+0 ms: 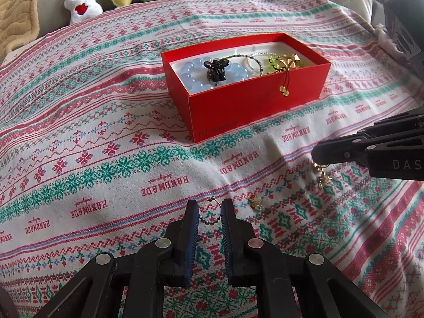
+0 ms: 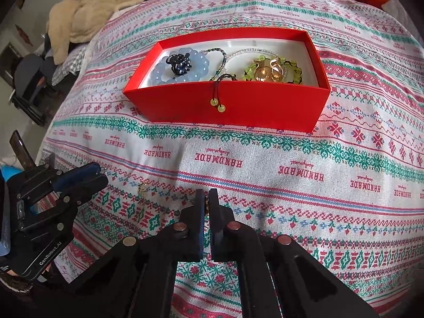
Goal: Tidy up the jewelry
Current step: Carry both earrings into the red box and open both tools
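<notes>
A red box [image 1: 254, 106] [image 2: 238, 106] on the patterned cloth holds a blue bead bracelet [image 1: 190, 75] [image 2: 161, 70], a black hair claw [image 1: 215, 71] [image 2: 180, 62], thin bead strands, a green bracelet and a gold piece [image 2: 270, 71]; a cord with two green beads [image 2: 220, 106] hangs over its front wall. My left gripper [image 1: 210, 206] [image 2: 102, 173] is shut on a small silver bead ring [image 1: 210, 213]. My right gripper [image 2: 207, 198] [image 1: 316, 159] is shut on a gold chain piece [image 1: 322, 173] that dangles above the cloth. A small gold and green trinket [image 1: 255, 202] [image 2: 142, 186] lies between the grippers.
Plush toys [image 1: 82, 0] and pillows line the far edge of the cloth. A beige blanket [image 2: 90, 8] lies at the far left, and dark furniture stands beyond the left edge of the bed.
</notes>
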Motion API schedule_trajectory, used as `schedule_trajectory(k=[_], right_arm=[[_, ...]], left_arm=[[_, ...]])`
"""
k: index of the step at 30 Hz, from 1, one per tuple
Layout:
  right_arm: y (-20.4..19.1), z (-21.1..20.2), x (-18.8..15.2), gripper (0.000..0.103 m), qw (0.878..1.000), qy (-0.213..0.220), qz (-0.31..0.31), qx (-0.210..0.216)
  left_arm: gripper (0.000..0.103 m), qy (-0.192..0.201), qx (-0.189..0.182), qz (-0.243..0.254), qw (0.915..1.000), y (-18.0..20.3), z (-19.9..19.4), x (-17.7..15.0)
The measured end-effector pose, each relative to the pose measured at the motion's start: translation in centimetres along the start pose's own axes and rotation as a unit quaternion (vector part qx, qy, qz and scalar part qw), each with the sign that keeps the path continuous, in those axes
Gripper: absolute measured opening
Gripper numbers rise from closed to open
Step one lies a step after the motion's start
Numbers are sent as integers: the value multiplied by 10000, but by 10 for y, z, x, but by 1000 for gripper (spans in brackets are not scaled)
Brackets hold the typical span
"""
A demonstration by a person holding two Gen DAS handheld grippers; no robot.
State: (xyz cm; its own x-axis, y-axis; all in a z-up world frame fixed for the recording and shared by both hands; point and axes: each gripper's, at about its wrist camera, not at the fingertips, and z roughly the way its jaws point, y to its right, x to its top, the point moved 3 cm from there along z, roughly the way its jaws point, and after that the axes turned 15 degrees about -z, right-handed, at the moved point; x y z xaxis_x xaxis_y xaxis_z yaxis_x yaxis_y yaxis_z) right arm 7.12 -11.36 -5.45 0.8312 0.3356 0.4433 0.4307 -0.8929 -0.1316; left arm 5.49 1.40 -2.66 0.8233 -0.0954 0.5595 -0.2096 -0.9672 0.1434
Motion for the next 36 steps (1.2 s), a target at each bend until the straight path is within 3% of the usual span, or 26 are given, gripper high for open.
schedule_trajectory(k=[13, 20, 36], right_arm=[[7, -21, 14, 1, 9999, 50, 143, -11], [14, -38, 33, 1, 9992, 286, 287, 41], [41, -50, 79, 2, 9934, 814, 787, 168]], left_arm=[[12, 204, -73, -88, 9997, 13, -10, 31], [12, 340, -134, -129, 9992, 24, -8, 54], [12, 380, -70, -422, 9984, 38, 30, 95]])
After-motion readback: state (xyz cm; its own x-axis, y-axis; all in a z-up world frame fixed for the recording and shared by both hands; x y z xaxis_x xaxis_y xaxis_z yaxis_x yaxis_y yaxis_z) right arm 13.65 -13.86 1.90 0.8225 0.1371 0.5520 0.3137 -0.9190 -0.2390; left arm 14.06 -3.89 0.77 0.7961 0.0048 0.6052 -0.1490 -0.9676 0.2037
